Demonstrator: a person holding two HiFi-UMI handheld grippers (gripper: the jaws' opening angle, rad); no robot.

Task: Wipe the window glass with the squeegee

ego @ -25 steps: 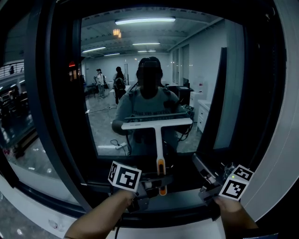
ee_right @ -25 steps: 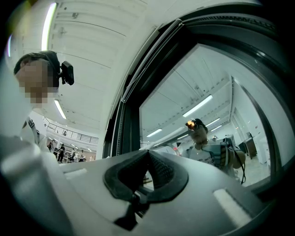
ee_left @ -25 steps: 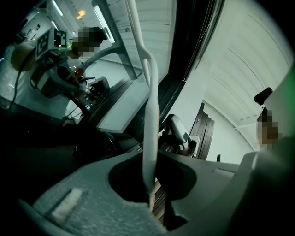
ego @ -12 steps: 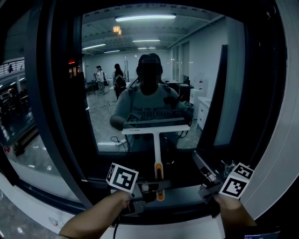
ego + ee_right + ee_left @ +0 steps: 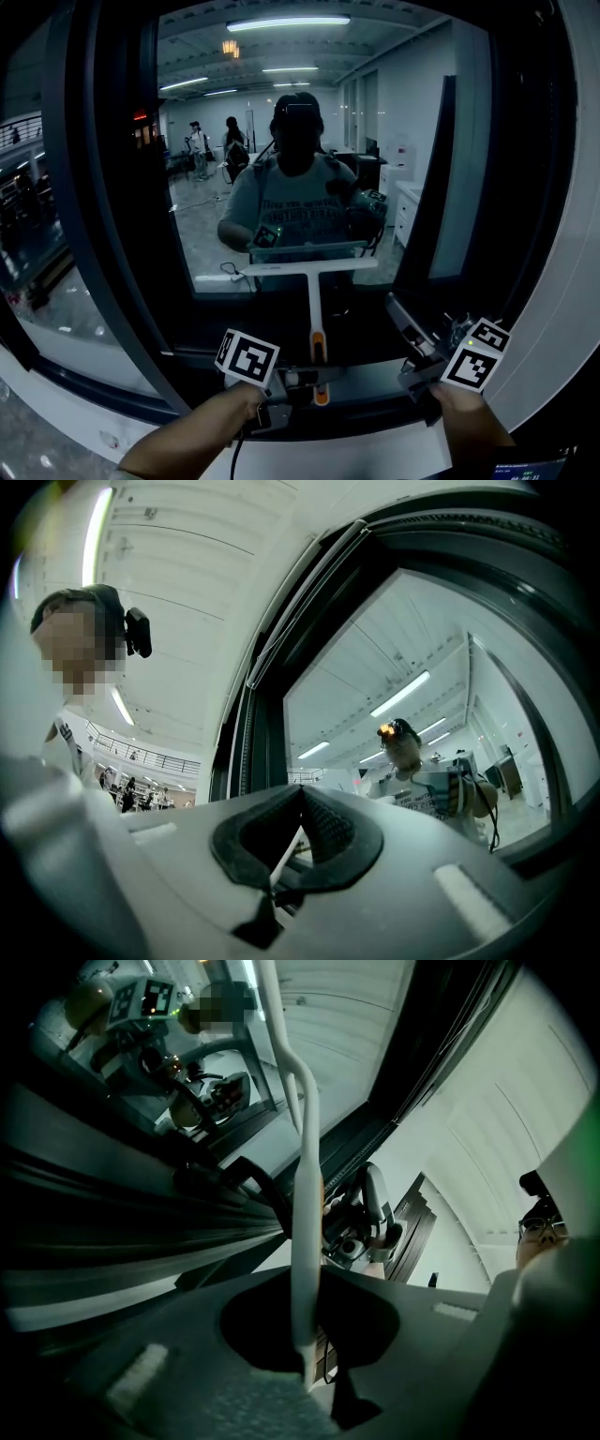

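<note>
The squeegee (image 5: 310, 266) stood upright at the centre of the head view, its white blade bar lying level against the window glass (image 5: 211, 202) low on the pane and its stem dropping straight down to an orange-banded grip. The left gripper (image 5: 309, 377) was clamped on that grip. Its own view showed the pale handle (image 5: 304, 1241) running up between the two closed pads and on toward the frame above. The right gripper (image 5: 408, 330) hung at the lower right of the frame, apart from the tool. Its pads were drawn together at the tips, with nothing caught between them.

I judged the step in hand to be a wiping stroke, with the blade working the lower part of the glass. The next move would call for steady pressure, so the rubber edge stays flat on the pane across its whole width. It would also need a straight pull or push along the stem without the bar twisting. The free gripper could steady the handle if the bar began to tilt.

The pane sat in a dark frame (image 5: 103, 234) with a pale sill (image 5: 375, 377) beneath the tool. The glass acted much like a mirror, so a figure showed right behind the blade, seemingly a reflection. Long ceiling lights (image 5: 286, 21) and two distant people (image 5: 214, 142) appeared at the upper left.
</note>
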